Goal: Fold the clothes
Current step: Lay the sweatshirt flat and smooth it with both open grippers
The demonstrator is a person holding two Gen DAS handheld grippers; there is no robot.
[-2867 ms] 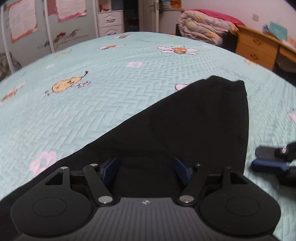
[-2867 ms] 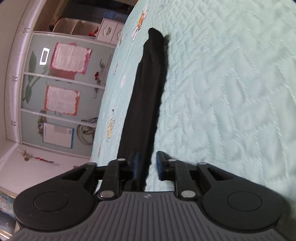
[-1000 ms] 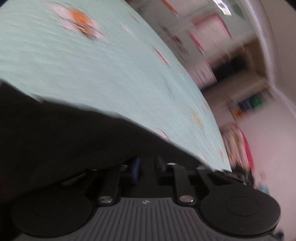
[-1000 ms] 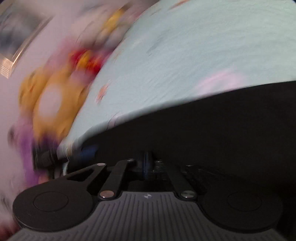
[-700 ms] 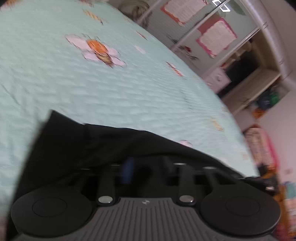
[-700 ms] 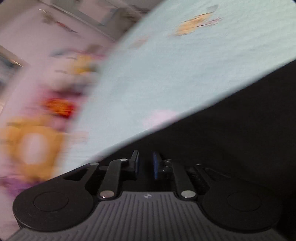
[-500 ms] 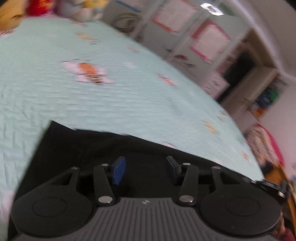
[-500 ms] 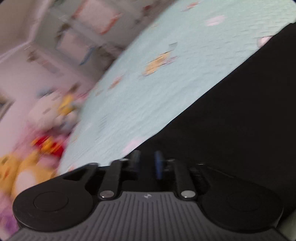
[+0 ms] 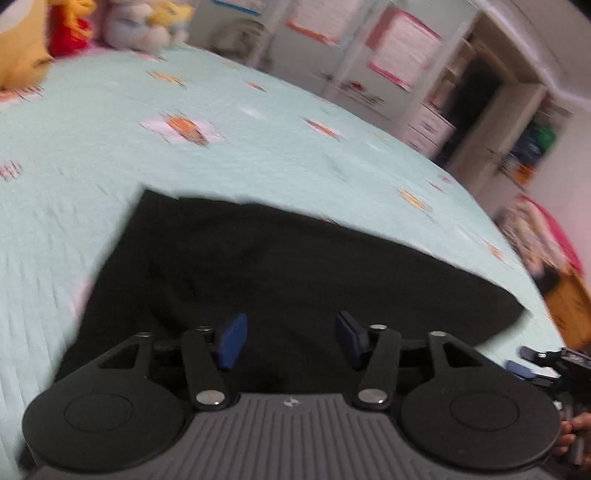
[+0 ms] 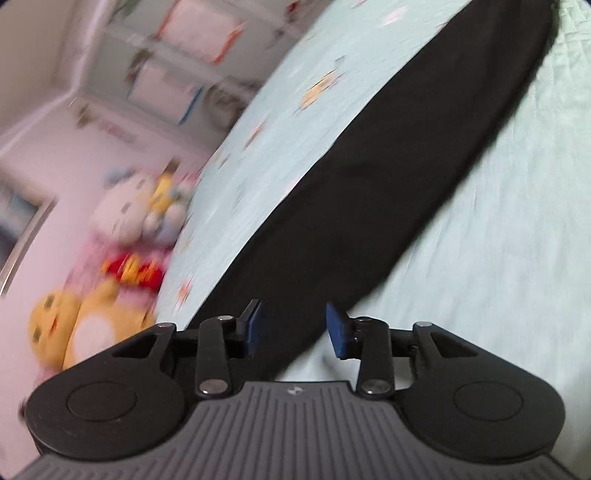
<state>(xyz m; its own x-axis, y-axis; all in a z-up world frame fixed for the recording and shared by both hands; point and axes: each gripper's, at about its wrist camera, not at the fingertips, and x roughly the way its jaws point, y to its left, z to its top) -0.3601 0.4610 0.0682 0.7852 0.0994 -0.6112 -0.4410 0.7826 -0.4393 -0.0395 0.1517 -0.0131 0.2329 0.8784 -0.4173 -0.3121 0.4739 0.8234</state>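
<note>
A black garment lies flat on the mint-green quilt, folded into a long band. My left gripper hovers over its near edge, its jaws opening, blue pads apart and pressing on nothing. In the right wrist view the same black garment stretches away as a long strip towards the upper right. My right gripper is above its near end, jaws opening, with cloth below the gap and not pinched. At the right edge of the left wrist view the right gripper shows with a hand behind it.
Stuffed toys sit at the head of the bed. A white wardrobe with pink posters stands beyond the quilt. A wooden desk and a rolled pink duvet are at the right.
Both grippers were shut on the black cloth a second ago; they have let it go, opened, and pulled back and up. The garment now lies flat on the quilt.
</note>
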